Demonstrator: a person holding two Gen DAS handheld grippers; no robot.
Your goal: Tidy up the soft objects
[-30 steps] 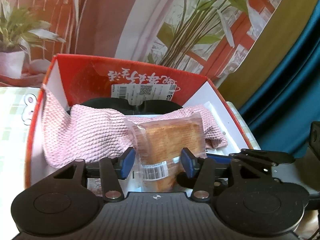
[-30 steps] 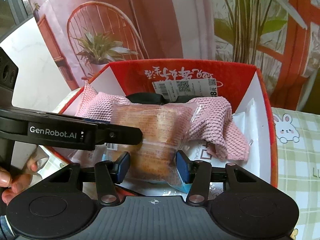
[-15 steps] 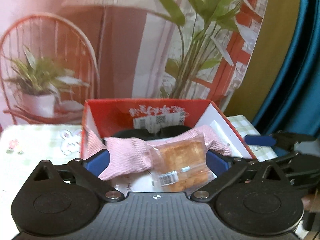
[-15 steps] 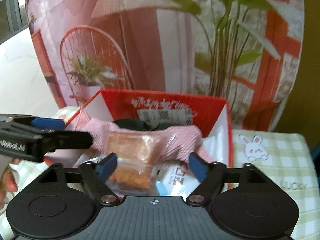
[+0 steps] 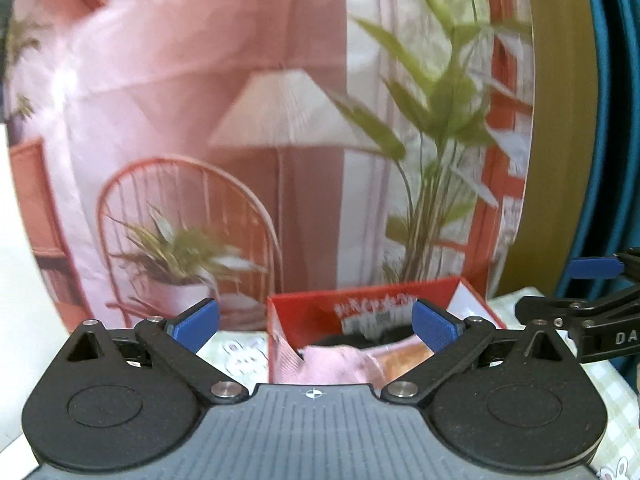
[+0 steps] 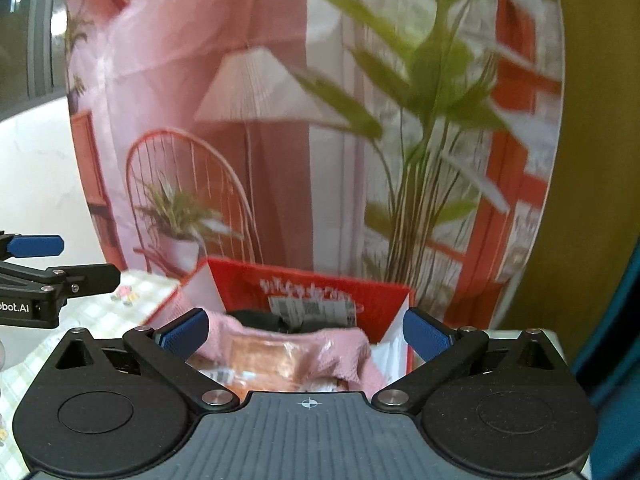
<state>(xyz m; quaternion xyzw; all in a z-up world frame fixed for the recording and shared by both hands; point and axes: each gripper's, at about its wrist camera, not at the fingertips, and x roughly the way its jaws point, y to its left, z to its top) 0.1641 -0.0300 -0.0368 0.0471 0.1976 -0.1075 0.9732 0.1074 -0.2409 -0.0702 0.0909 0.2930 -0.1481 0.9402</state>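
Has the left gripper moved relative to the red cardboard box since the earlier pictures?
Yes. The left gripper has drawn back and up: the red cardboard box now looks smaller and lower, and nothing lies between the open jaws.

Left gripper point(image 5: 315, 326) stood with jaws fully apart and nothing between the blue pads. Right gripper point(image 6: 306, 338) had jaws opening, pads gripping nothing. Both units pointed slightly downward, side by side.
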